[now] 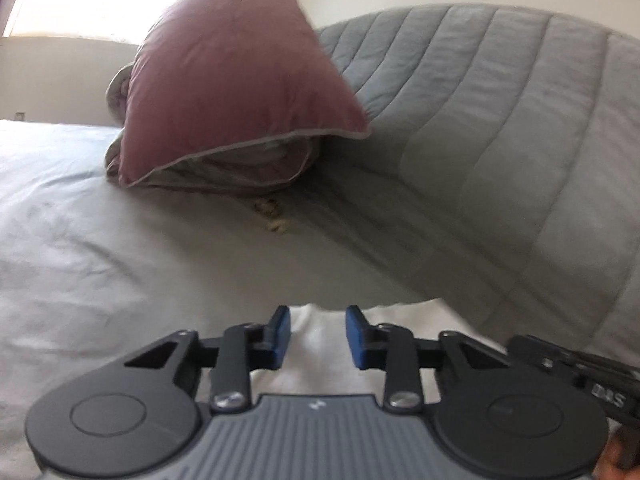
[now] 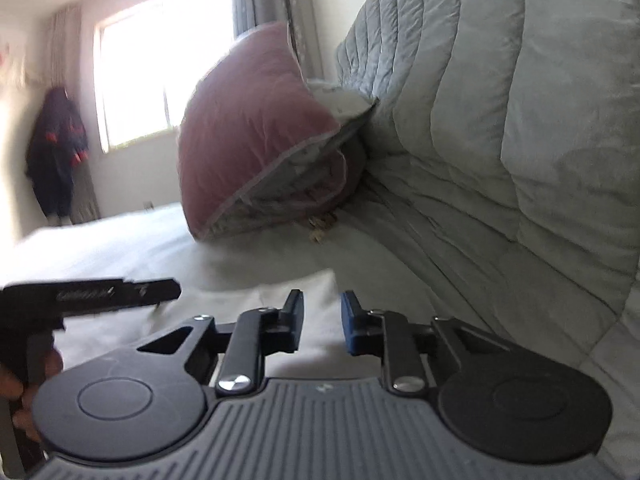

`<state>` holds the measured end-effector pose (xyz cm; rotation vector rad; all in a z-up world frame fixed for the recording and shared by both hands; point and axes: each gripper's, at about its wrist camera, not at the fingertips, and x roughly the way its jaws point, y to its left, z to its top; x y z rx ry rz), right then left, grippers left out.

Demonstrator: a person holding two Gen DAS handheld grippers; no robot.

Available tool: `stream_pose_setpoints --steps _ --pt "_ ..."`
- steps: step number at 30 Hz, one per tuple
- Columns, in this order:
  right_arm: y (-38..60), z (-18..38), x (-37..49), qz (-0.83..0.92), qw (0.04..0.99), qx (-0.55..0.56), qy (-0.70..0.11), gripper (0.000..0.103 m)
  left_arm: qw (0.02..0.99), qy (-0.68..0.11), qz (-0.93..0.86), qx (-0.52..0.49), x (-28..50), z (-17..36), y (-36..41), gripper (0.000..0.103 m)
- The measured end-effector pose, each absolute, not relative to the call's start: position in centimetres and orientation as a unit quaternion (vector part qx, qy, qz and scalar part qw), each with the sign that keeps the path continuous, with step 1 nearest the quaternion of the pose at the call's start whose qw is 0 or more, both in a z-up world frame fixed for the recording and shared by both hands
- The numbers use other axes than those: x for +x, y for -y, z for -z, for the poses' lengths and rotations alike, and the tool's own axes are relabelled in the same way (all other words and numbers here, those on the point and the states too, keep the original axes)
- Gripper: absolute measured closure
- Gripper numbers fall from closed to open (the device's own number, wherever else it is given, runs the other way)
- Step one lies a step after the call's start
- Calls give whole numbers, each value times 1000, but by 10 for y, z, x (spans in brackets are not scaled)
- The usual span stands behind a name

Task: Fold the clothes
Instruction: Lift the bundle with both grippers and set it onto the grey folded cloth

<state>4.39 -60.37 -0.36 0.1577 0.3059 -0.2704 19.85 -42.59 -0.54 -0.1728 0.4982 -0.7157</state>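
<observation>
A white garment [image 1: 400, 314] lies flat on the pale bed sheet [image 1: 80, 240], right under both grippers. My left gripper [image 1: 316, 316] hovers low over its far edge. The blue pads stand a little apart, with white cloth showing in the gap and no visible pinch. In the right wrist view my right gripper [image 2: 322, 304] sits the same way over the garment [image 2: 240, 300], a narrow gap between its pads. The left gripper [image 2: 120, 290] shows beside it at the left edge, held by a hand [image 2: 16, 392]. The right gripper [image 1: 568, 360] enters the left wrist view at the lower right.
A pink pillow [image 1: 236, 80] leans on a folded grey quilt [image 1: 500, 140] at the far side of the bed, with a small tan scrap [image 1: 274, 216] at its foot. A bright window [image 2: 136, 80] and a dark jacket [image 2: 56, 152] hanging on the wall lie beyond.
</observation>
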Motion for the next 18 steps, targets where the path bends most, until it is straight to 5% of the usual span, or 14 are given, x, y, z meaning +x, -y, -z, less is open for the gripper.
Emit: stream_pose_setpoints --steps 8,18 --pt "605 37 60 172 965 61 -187 88 888 -285 345 -107 224 42 441 75" --pt "603 15 48 163 968 87 -167 79 903 -258 322 -115 202 18 421 58"
